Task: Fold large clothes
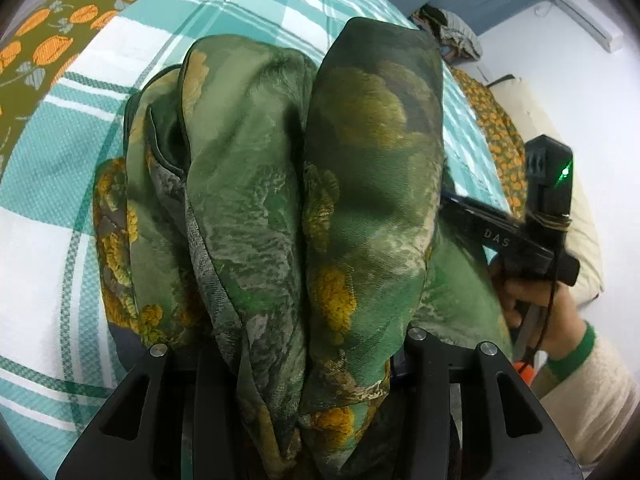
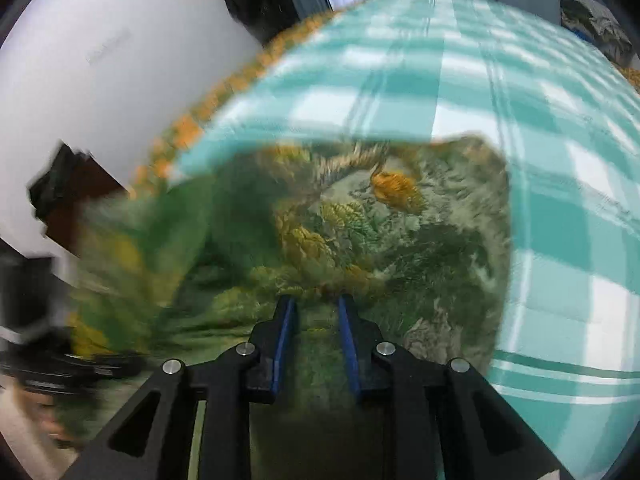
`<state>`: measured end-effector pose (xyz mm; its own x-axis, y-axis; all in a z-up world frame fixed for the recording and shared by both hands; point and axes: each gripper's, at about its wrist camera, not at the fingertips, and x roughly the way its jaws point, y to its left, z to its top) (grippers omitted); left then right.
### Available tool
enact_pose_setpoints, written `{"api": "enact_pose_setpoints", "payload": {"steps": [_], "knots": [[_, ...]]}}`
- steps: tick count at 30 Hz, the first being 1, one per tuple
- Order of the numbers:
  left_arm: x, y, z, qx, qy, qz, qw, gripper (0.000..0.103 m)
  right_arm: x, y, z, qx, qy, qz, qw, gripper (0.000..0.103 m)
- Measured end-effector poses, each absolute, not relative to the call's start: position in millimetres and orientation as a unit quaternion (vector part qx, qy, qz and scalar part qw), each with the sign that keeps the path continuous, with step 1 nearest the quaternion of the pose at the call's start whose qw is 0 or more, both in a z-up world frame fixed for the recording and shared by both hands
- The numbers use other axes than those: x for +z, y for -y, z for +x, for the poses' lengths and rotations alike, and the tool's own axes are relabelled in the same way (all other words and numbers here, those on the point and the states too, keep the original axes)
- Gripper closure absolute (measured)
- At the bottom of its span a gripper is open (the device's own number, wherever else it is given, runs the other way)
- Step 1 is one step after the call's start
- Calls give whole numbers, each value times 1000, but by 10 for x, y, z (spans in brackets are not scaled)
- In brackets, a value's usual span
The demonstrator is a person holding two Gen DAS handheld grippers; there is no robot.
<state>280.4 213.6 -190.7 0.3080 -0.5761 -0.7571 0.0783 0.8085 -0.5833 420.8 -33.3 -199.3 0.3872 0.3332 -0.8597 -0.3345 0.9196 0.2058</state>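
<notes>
A large green garment with yellow flower print (image 1: 280,208) hangs in thick folds over a teal and white checked bedcover (image 1: 48,168). My left gripper (image 1: 316,360) is shut on a bunch of this cloth, and its fingertips are buried in the folds. In the right wrist view the same garment (image 2: 360,224) spreads in front of my right gripper (image 2: 316,308), whose blue pads (image 2: 286,320) pinch a ridge of the cloth. The left side of that view is blurred. The right gripper's body also shows at the right of the left wrist view (image 1: 520,236).
A bedsheet with orange flowers (image 1: 60,16) edges the bedcover (image 2: 560,200). A white wall (image 2: 80,80) and a pile of clothes (image 1: 452,32) lie beyond the bed. A cream pillow (image 1: 584,216) sits at the right.
</notes>
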Motion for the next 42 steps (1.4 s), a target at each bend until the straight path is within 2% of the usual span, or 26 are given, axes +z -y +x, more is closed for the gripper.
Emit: {"api": "enact_pose_setpoints", "payload": {"steps": [3,7,9,12,15,18,23,29,36,42], "knots": [[-1915,-2174,2802,-216,-546,-237,774,59,-1870,273,4275,200,-528,-21,825,81],[-1939,-2207,2745,-215,-538,-232,782,59,-1481,345,4466,221,-485,85,842,78],[-1938,-2205,2711,-212,-538,-229,783,59,-1567,266,4577,225,-489,126,833,77],[-1934,-2160,2692,-206,-544,-219,783,59,-1973,69,4651,211,-545,107,804,77],[-1905,-2150,2669,-206,-541,-218,786,58,-1935,153,4619,213,-540,126,804,77],[-1911,-2194,2648,-209,-538,-226,785,58,-1791,290,4343,228,-534,125,805,77],[-1904,-2156,2615,-208,-535,-226,787,58,-1536,436,3308,279,-494,38,823,77],[-1920,-2138,2620,-208,-535,-226,787,58,-1447,712,2436,293,-484,50,823,77],[-1925,-2078,2624,-200,-537,-218,790,56,-2003,603,2497,257,-521,39,813,80],[-1904,-2071,2629,-193,-538,-225,789,56,-1813,644,2536,257,-527,50,809,80]]}}
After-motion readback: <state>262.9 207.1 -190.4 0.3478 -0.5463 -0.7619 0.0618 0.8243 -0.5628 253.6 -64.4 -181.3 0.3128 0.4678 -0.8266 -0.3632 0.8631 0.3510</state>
